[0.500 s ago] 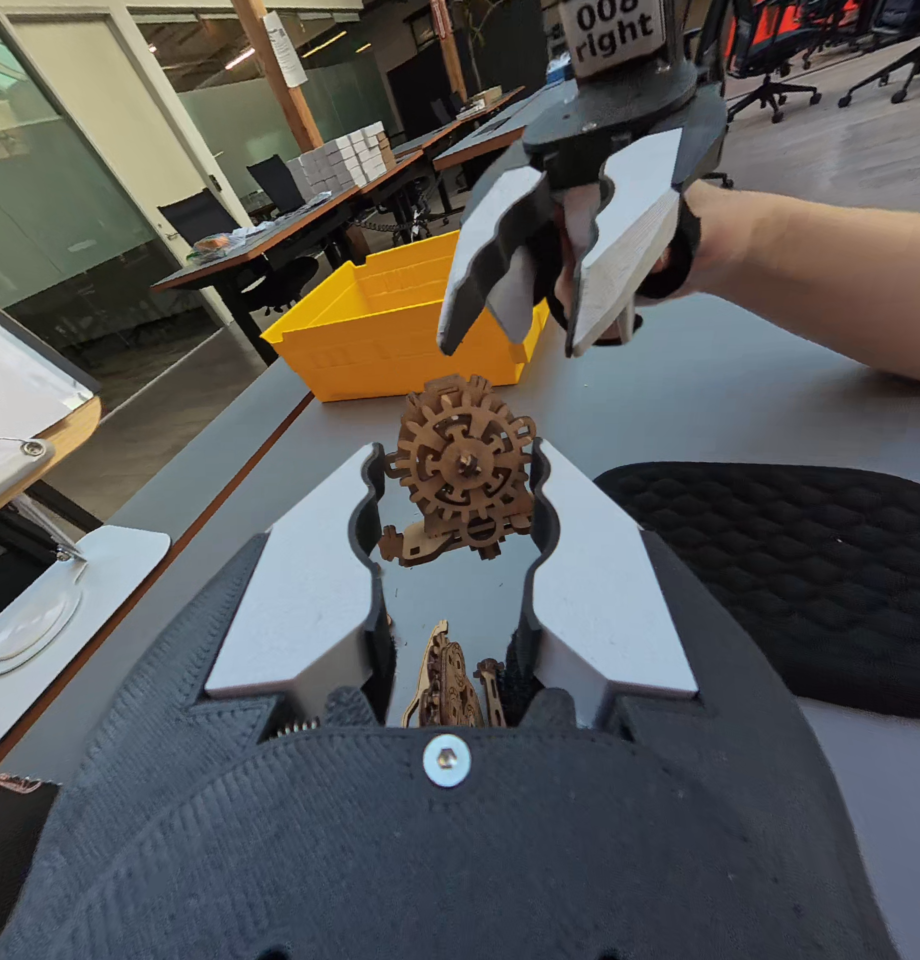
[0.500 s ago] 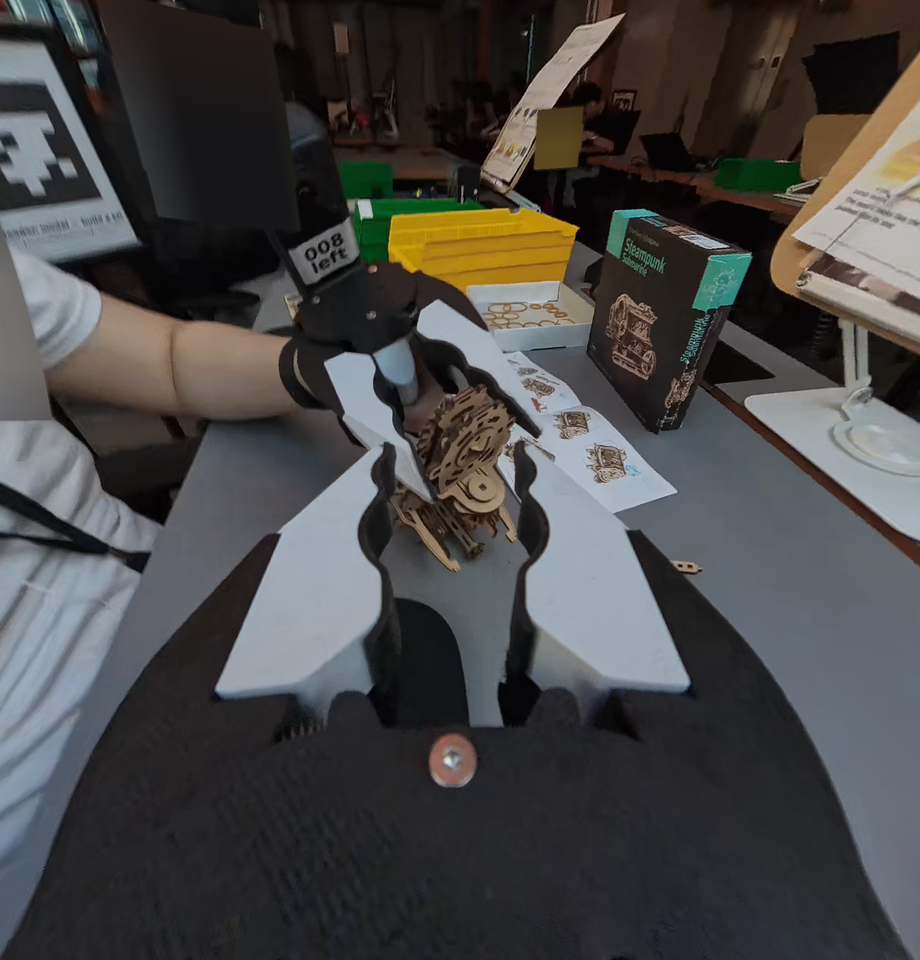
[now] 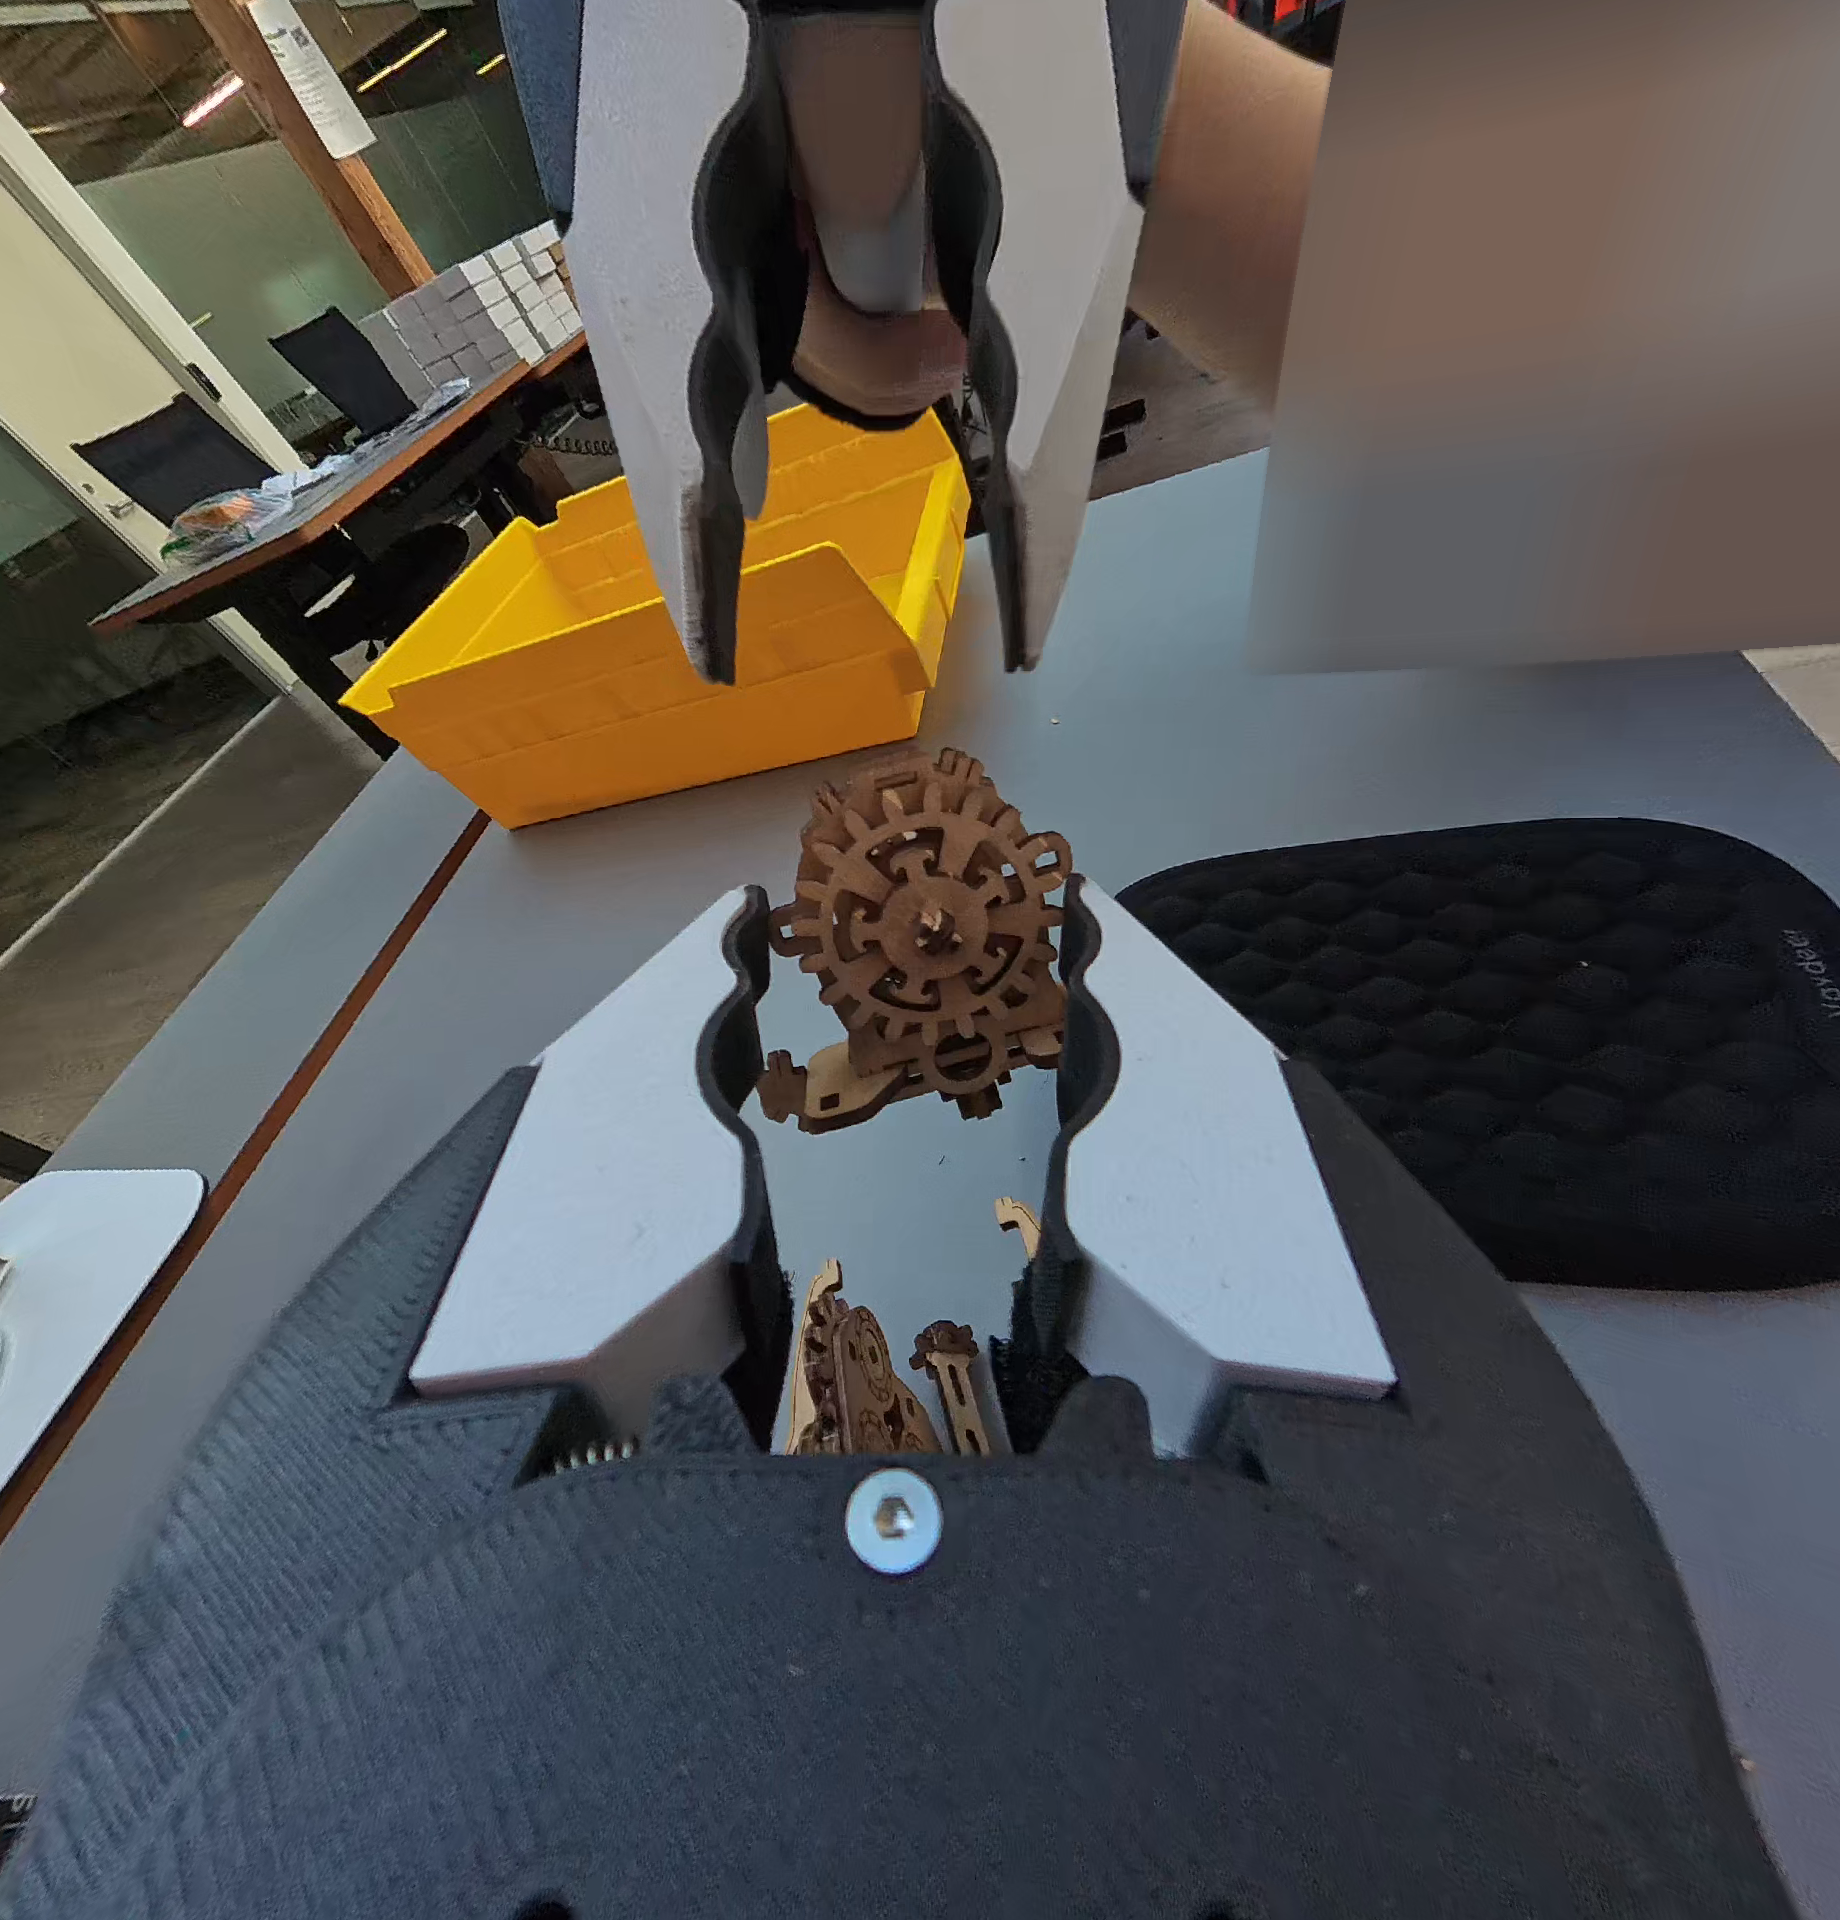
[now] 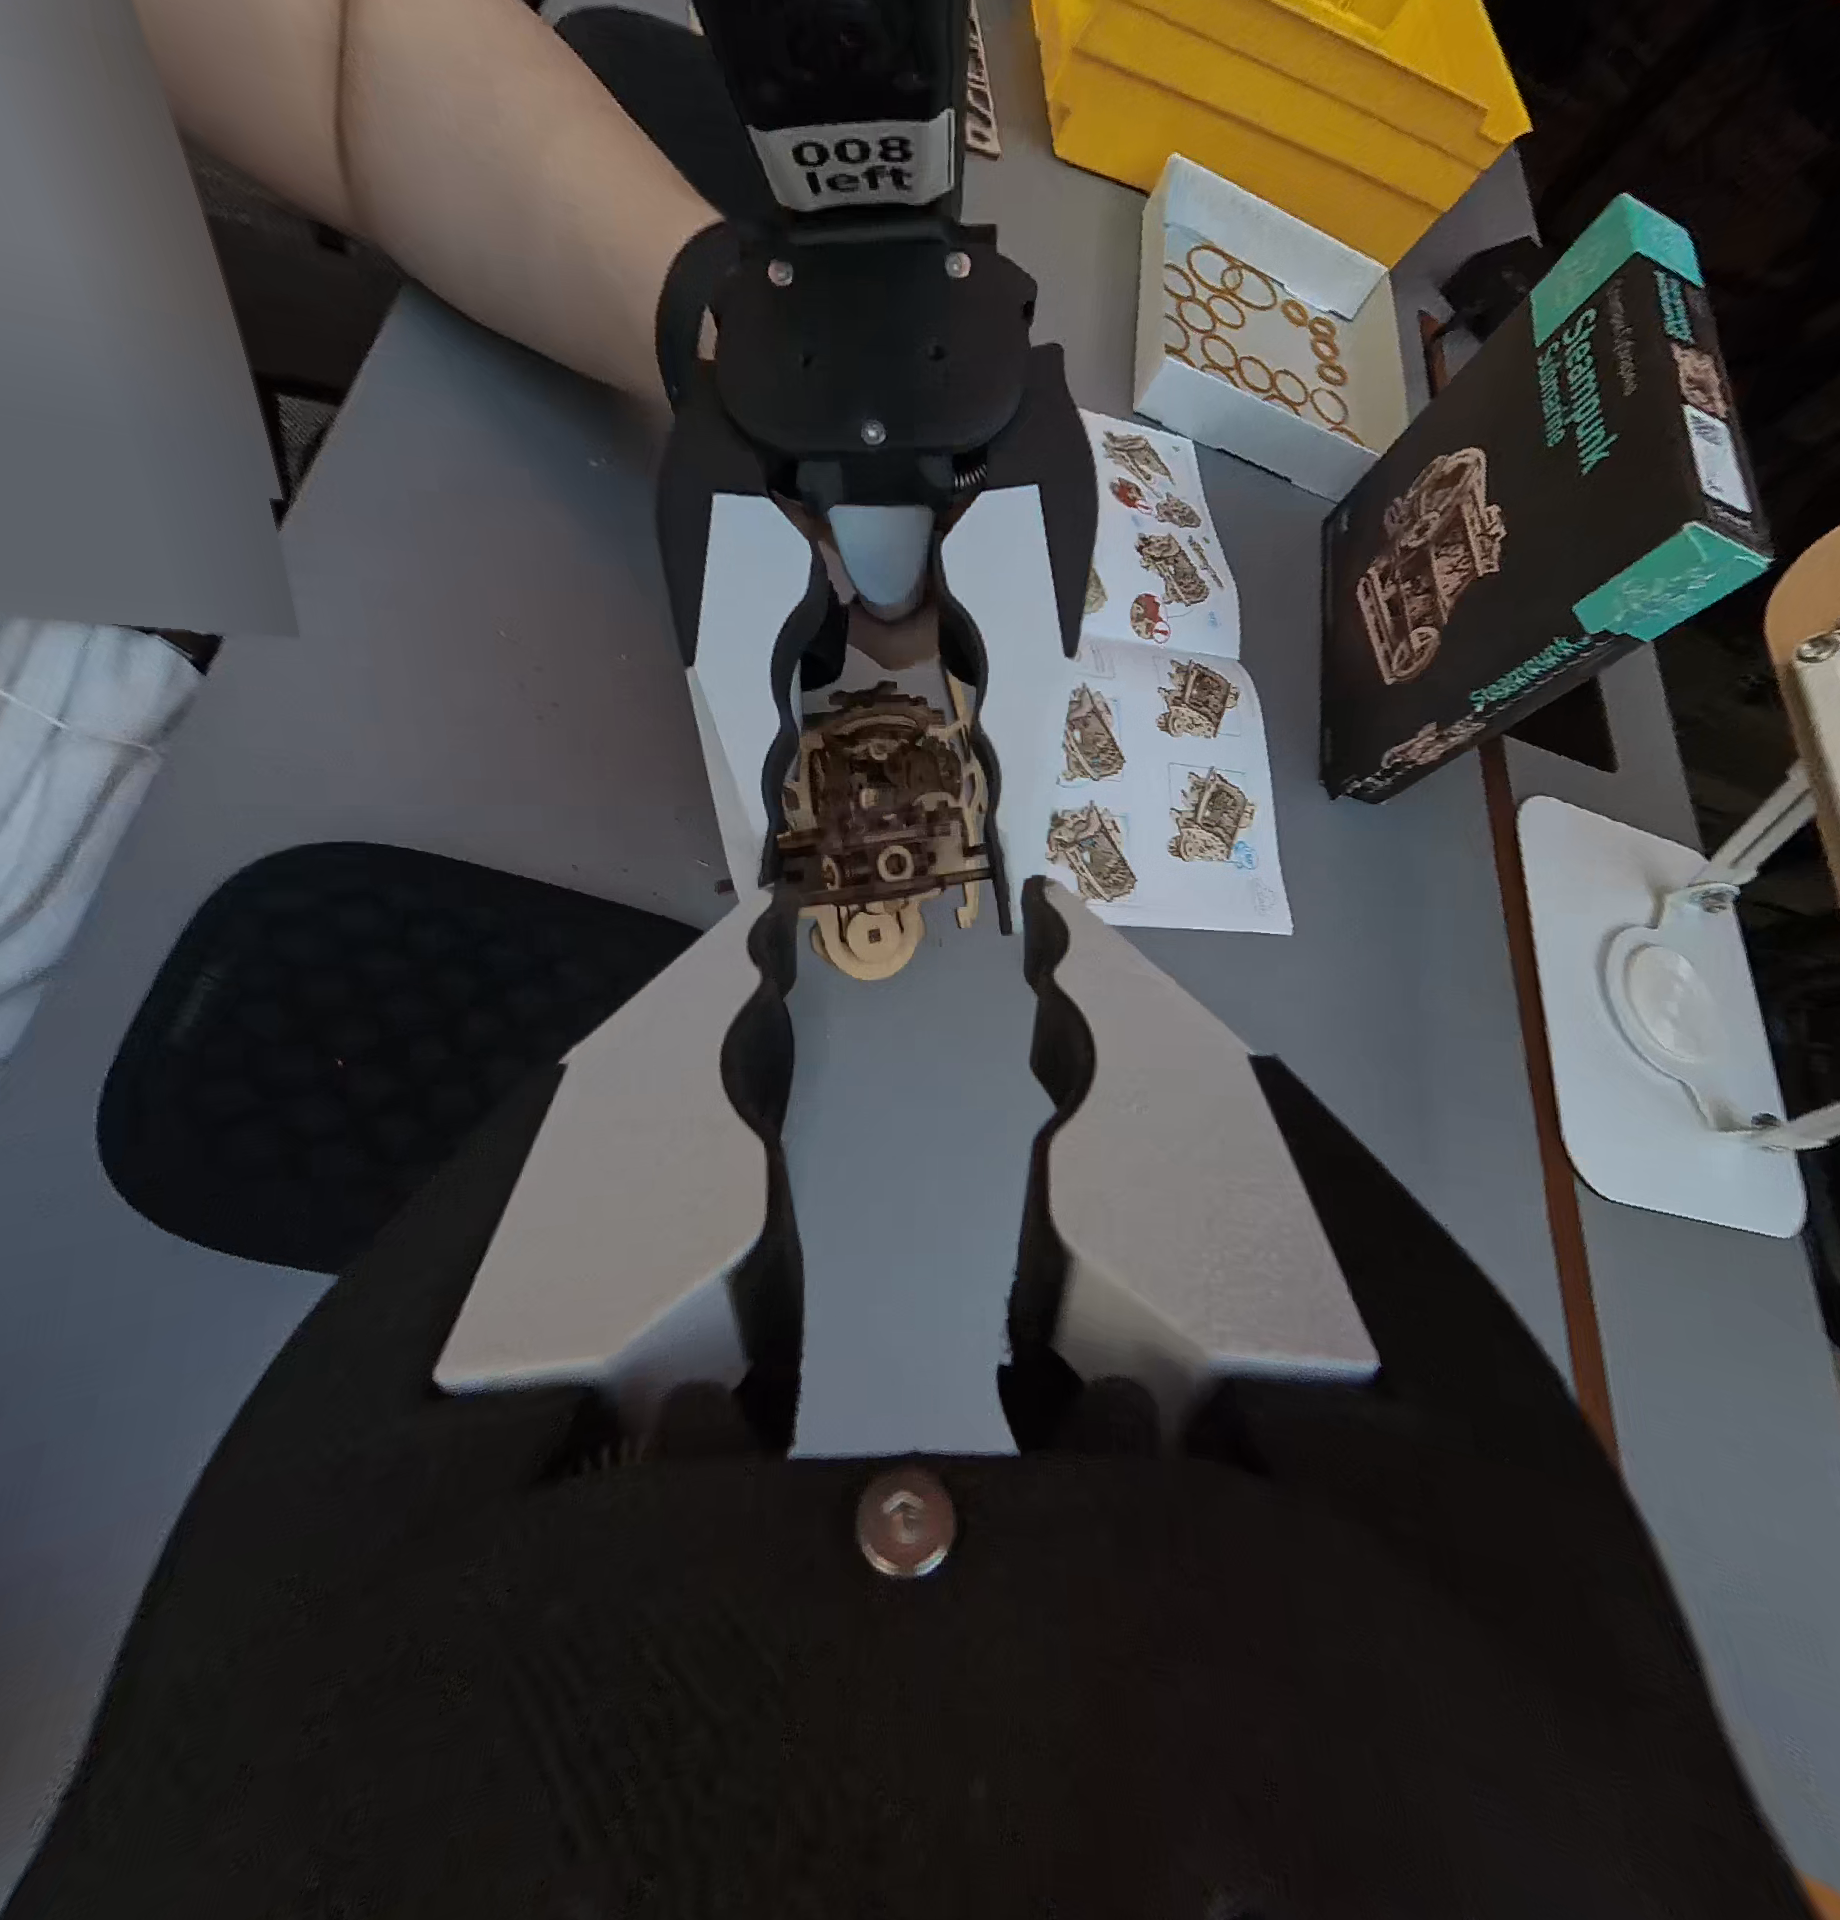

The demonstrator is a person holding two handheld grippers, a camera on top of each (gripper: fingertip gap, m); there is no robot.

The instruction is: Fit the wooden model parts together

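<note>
The wooden model (image 3: 921, 951), a brown gear assembly on a pale base, sits between my left gripper's (image 3: 914, 904) fingertips, which are shut on its sides. More wooden parts (image 3: 864, 1371) show near the finger bases. In the right wrist view the left gripper (image 4: 885, 883) points toward me with the model (image 4: 874, 800) clamped in it, its round pale end (image 4: 866, 948) sticking out. My right gripper (image 4: 900, 904) is open and empty, its tips just short of that end. In the left wrist view it (image 3: 864, 660) hangs above the model.
A yellow bin (image 3: 625, 707) stands behind the model and a black padded mat (image 3: 1518, 1039) lies to its right. The right wrist view shows an instruction sheet (image 4: 1165, 748), a black kit box (image 4: 1518, 540), a white box of wooden rings (image 4: 1259, 343) and a magnifier base (image 4: 1664, 1018).
My right gripper has swung from off to the side to straight opposite the left gripper and come closer to the model. The left gripper has turned the model more level.
</note>
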